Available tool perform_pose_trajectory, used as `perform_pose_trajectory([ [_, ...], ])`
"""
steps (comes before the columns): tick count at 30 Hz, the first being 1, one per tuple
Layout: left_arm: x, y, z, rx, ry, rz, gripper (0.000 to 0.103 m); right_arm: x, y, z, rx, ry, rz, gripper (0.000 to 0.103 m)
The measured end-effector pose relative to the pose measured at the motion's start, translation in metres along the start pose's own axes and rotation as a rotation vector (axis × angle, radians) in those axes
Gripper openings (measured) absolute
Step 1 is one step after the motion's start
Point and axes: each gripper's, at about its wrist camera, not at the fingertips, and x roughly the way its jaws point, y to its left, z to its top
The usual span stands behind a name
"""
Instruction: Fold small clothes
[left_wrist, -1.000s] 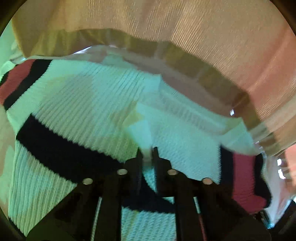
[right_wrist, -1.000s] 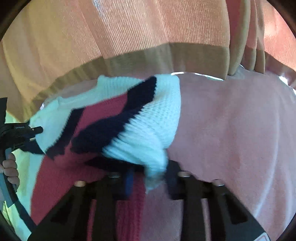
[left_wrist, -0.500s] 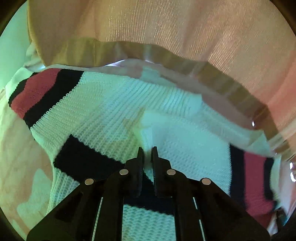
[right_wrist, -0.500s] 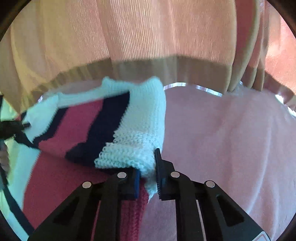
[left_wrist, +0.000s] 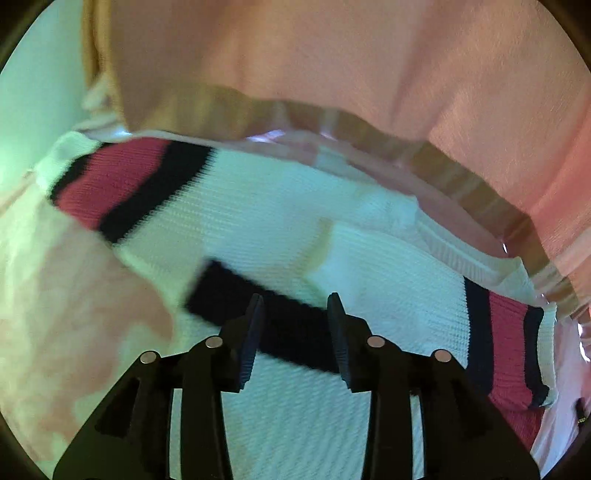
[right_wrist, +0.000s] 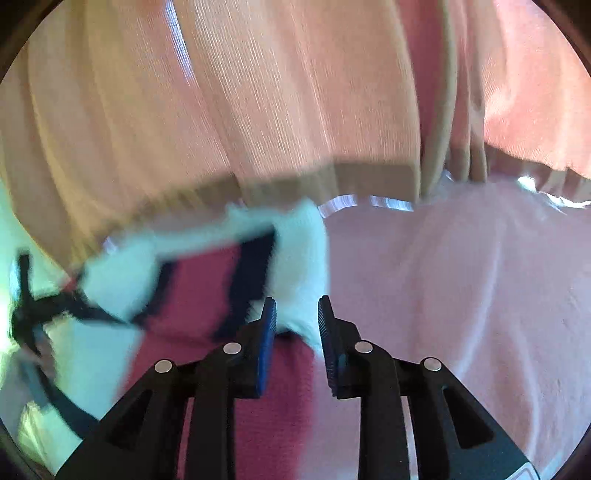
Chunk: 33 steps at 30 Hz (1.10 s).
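Left claw (left_wrist: 293, 325) jaws are opening, standing apart above the sweater (left_wrist: 369, 258) with nothing pinched between them. Right claw (right_wrist: 295, 325) jaws are opening too; a white knit fold is showing in the gap, though the pads are not pressing on it, so I am reading that as a release.

Sweater is lying on a pink cloth-covered surface (right_wrist: 461, 295), close against its far edge where a peach curtain (right_wrist: 295, 92) with a tan hem is hanging. The surface could be a bed or a desk; I cannot tell which. In the left wrist view the garment's long axis is running side to side beneath the claw, with a striped end at far left and another at far right. The right claw is sitting at the sweater's right-hand end, the bare pink cloth opening out to its right. Judging from this, the right hand is nearer that end and the left nearer the body panel.

Material: chunky ribbed knit, white, with black and red bands; soft, bulky at the folded edge, likely springing back if unweighted. Motion blur is smearing both views.
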Motion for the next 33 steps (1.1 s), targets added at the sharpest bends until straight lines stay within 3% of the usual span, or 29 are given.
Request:
perform_pose_trajectory([
  [4, -0.010, 0.013, -0.004, -0.039, -0.005, -0.010, 0.034, 0.032, 0.025, 0.003, -0.078, 0.054, 0.059, 0.004],
  [9, -0.002, -0.011, -0.016, 0.012, 0.006, 0.003, 0.035, 0.102, 0.003, -0.019, -0.106, 0.257, -0.050, 0.000],
  [12, 0.007, -0.007, -0.018, 0.015, 0.025, 0.036, 0.038, 0.091, 0.003, -0.018, -0.117, 0.228, -0.053, 0.000],
  [14, 0.005, 0.014, -0.008, -0.082, 0.030, 0.006, 0.052, 0.074, 0.016, -0.016, -0.136, 0.195, -0.053, 0.002],
  [15, 0.000, 0.035, 0.003, -0.175, 0.009, -0.012, 0.055, 0.061, 0.028, -0.017, -0.167, 0.168, -0.036, 0.002],
  [17, -0.010, 0.083, 0.024, -0.345, -0.049, -0.003, 0.073, 0.039, 0.049, -0.023, -0.215, 0.134, -0.001, 0.004],
  [22, -0.005, 0.208, 0.062, -0.648, -0.149, 0.127, 0.076, 0.015, 0.086, -0.043, -0.284, 0.126, 0.105, 0.009],
  [25, 0.013, 0.256, 0.080, -0.701, -0.130, 0.193, 0.076, 0.019, 0.100, -0.055, -0.314, 0.135, 0.131, 0.023],
  [27, 0.027, 0.279, 0.089, -0.719, -0.115, 0.230, 0.072, 0.025, 0.107, -0.064, -0.328, 0.157, 0.130, 0.026],
  [28, 0.034, 0.288, 0.090, -0.734, -0.110, 0.236, 0.065, 0.031, 0.107, -0.066, -0.333, 0.172, 0.126, 0.027],
  [29, 0.040, 0.293, 0.091, -0.743, -0.103, 0.226, 0.054, 0.035, 0.107, -0.069, -0.337, 0.186, 0.121, 0.027],
  [31, 0.050, 0.300, 0.092, -0.740, -0.096, 0.228, 0.042, 0.041, 0.105, -0.073, -0.333, 0.206, 0.113, 0.028],
  [32, 0.051, 0.298, 0.094, -0.710, -0.111, 0.254, 0.022, 0.044, 0.104, -0.074, -0.331, 0.215, 0.110, 0.028],
  [33, 0.054, 0.294, 0.098, -0.658, -0.110, 0.248, 0.013, 0.046, 0.102, -0.074, -0.326, 0.218, 0.104, 0.028],
])
